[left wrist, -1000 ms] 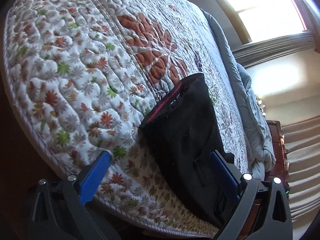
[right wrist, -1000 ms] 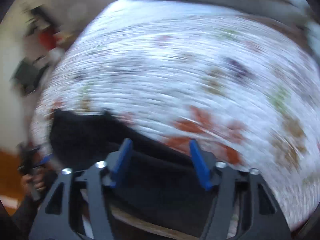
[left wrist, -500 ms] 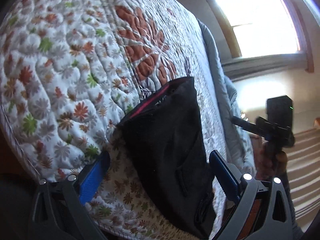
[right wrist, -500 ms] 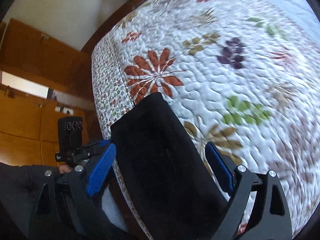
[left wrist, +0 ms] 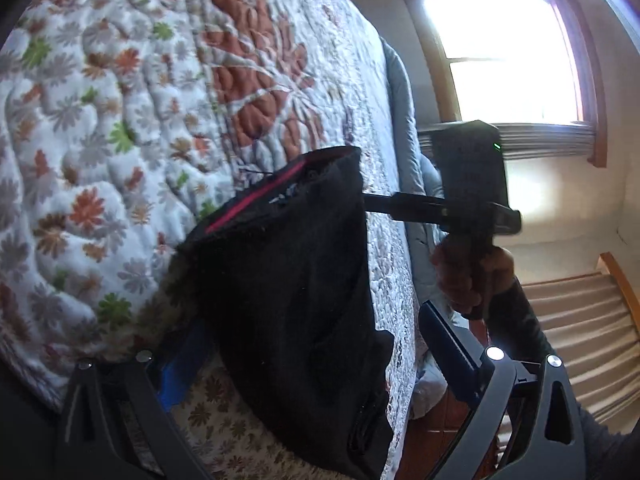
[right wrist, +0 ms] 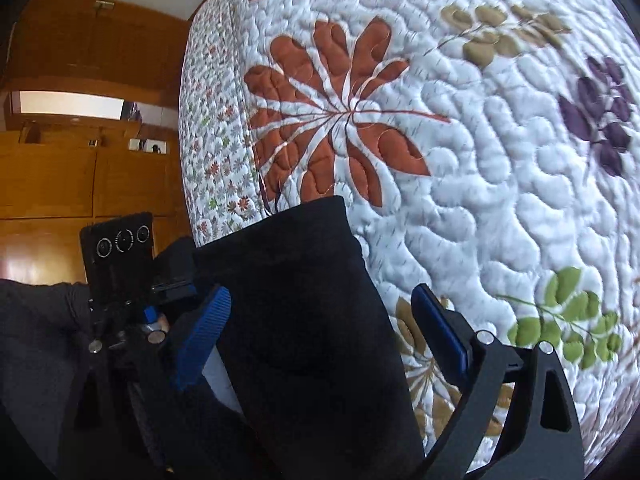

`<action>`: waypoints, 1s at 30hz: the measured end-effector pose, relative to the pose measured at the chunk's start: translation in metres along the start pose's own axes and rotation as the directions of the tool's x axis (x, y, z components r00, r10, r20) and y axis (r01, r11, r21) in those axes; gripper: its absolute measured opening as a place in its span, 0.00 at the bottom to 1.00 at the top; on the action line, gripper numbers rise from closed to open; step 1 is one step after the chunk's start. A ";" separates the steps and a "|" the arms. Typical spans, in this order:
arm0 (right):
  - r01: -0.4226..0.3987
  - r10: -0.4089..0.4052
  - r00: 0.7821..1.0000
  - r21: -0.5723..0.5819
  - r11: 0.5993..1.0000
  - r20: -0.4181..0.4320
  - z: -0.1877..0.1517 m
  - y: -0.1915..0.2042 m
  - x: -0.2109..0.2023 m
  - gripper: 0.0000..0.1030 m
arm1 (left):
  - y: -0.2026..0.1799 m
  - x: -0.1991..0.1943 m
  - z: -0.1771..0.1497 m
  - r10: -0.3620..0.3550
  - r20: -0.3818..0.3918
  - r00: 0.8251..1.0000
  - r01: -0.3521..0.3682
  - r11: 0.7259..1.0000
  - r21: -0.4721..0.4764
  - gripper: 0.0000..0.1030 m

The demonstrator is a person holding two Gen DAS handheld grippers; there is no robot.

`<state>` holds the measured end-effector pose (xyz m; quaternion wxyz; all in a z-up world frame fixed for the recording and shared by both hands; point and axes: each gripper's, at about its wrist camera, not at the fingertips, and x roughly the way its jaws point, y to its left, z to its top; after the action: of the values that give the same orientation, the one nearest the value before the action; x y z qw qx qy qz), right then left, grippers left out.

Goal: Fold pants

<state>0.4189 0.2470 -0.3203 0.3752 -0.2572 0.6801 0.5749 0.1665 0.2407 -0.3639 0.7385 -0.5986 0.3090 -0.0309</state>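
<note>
Quilt (right wrist: 460,208); both tongs (left wrist: 312,356) (right wrist: 320,328) wide, straddling pants (right wrist: 304,300).

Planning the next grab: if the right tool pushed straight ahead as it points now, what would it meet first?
Most likely the black pants, which lie between the open fingers of the right tool; past them is the floral quilt. Depth is unclear.

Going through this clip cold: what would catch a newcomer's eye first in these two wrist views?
The black pants, folded into a compact bundle, lie near the edge of the floral quilt, dark against its pale ground. Just beyond their far end a big rust-red leaf motif stands out. Both the left gripper and right gripper hang open astride the bundle.
</note>
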 end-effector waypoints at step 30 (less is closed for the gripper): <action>-0.253 0.256 0.964 0.037 0.967 -0.073 0.002 -0.033 0.007 0.33 | -0.014 -0.013 -0.011 0.031 0.046 0.998 -0.034 0.997 0.071 0.93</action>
<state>0.4410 0.2425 -0.3461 0.2753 -0.1846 0.7290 0.5989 0.1553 0.2324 -0.3470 0.7666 -0.5672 0.3005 -0.0166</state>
